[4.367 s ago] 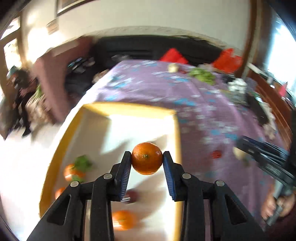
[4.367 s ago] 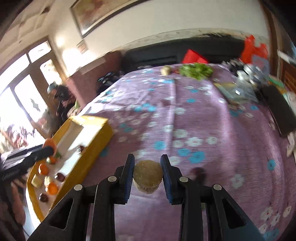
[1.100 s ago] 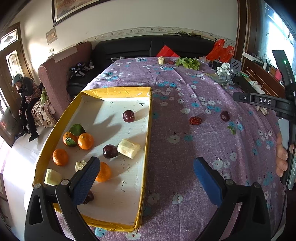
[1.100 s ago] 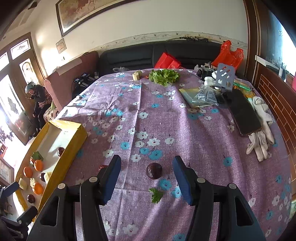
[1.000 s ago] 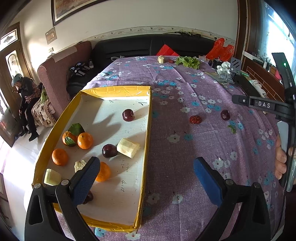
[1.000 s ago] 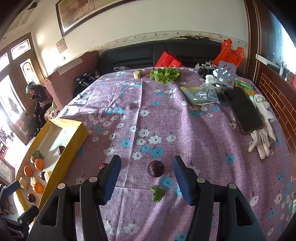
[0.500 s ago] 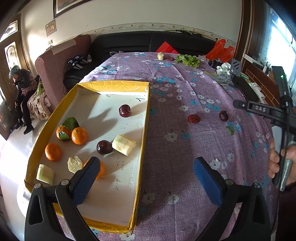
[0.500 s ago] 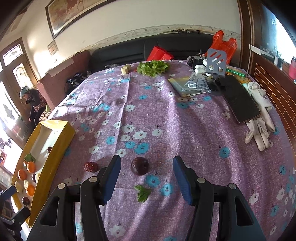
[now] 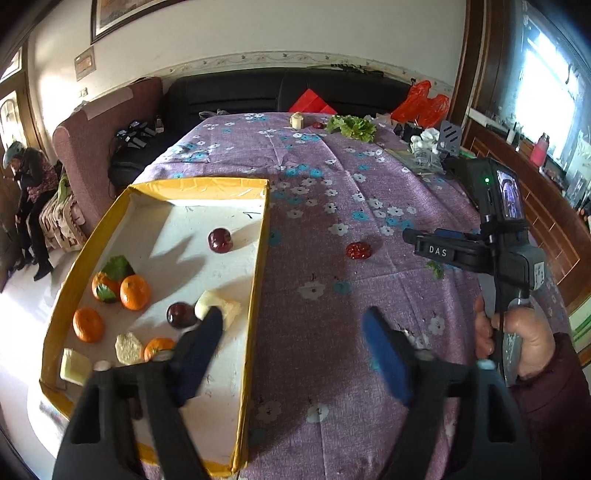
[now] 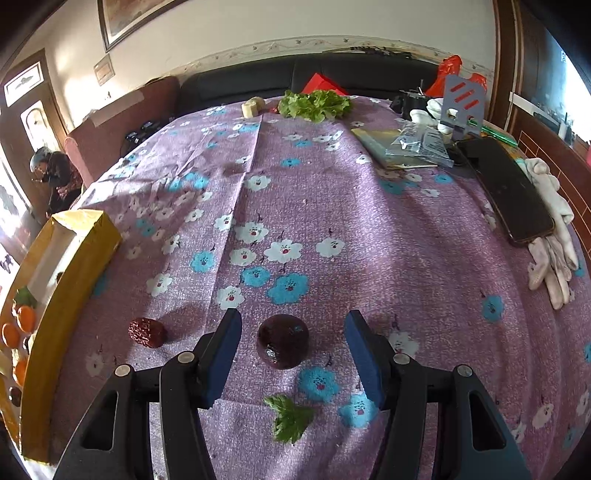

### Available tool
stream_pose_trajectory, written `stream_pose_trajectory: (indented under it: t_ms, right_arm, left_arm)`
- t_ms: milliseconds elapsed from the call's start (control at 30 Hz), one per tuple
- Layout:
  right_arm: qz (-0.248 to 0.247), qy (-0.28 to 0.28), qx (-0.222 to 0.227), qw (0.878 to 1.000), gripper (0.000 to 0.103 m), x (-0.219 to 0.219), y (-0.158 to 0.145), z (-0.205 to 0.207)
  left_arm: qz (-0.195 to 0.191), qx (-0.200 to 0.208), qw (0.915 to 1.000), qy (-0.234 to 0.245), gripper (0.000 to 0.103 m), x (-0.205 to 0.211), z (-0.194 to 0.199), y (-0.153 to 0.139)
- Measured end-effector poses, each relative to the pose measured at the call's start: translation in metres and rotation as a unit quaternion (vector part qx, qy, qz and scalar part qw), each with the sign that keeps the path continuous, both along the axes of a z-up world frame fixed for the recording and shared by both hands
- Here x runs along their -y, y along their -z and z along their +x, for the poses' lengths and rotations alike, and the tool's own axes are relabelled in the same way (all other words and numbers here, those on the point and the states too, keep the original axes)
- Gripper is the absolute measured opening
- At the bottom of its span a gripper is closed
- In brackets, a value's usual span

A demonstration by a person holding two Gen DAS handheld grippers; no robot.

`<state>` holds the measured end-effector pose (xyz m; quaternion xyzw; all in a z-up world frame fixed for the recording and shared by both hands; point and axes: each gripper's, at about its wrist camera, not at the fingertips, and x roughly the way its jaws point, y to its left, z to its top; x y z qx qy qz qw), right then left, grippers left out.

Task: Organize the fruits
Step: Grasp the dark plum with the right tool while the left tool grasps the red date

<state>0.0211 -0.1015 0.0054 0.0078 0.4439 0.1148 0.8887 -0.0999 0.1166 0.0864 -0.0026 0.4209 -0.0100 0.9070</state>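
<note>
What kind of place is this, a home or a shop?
Most likely a home living room: a black sofa behind the table, a framed picture on the wall, and a flowered tablecloth.

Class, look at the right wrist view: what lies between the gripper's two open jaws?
A dark plum on the tablecloth, touching neither jaw of the right gripper.

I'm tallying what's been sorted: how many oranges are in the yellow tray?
4. In the tray: two side by side near the left wall, one nearer, one partly behind the left tool. More may be hidden.
</note>
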Motion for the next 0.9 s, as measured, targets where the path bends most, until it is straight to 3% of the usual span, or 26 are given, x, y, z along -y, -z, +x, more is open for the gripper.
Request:
stream_pose_trajectory:
  t_ms: [100, 167, 300, 433, 633, 800, 900]
  right_arm:
    - [-0.013, -0.004, -0.002, 1.000, 0.052, -0.004, 0.005, 0.001]
    - [-0.023, -0.007, 0.004, 1.000, 0.030, -0.007, 0.005, 0.000]
    - [-0.007, -0.008, 0.002, 1.000, 0.030, -0.003, 0.004, 0.000]
    - [0.016, 0.001, -0.004, 1.000, 0.030, 0.010, 0.003, -0.002]
    - [0.055, 0.014, -0.013, 0.998, 0.031, 0.028, -0.001, -0.001]
    - [0.069, 0.009, -0.015, 0.997, 0.031, 0.029, -0.003, 0.000]
    - [0.073, 0.008, -0.013, 0.997, 0.031, 0.031, -0.005, -0.001]
  left_arm:
    - [-0.005, -0.014, 0.9998, 0.014, 0.065, 0.008, 0.022, 0.004]
    - [-0.005, -0.029, 0.9994, 0.017, 0.065, 0.013, 0.037, 0.010]
    - [0.016, -0.051, 0.9979, 0.037, 0.067, 0.033, 0.065, 0.024]
    - [0.007, -0.072, 0.9960, 0.051, 0.071, 0.045, 0.092, 0.039]
    - [0.008, -0.063, 0.9958, 0.067, 0.079, 0.061, 0.124, 0.052]
    - [0.039, -0.057, 0.9939, 0.085, 0.078, 0.073, 0.134, 0.064]
    - [0.080, -0.064, 0.9911, 0.085, 0.030, 0.080, 0.132, 0.072]
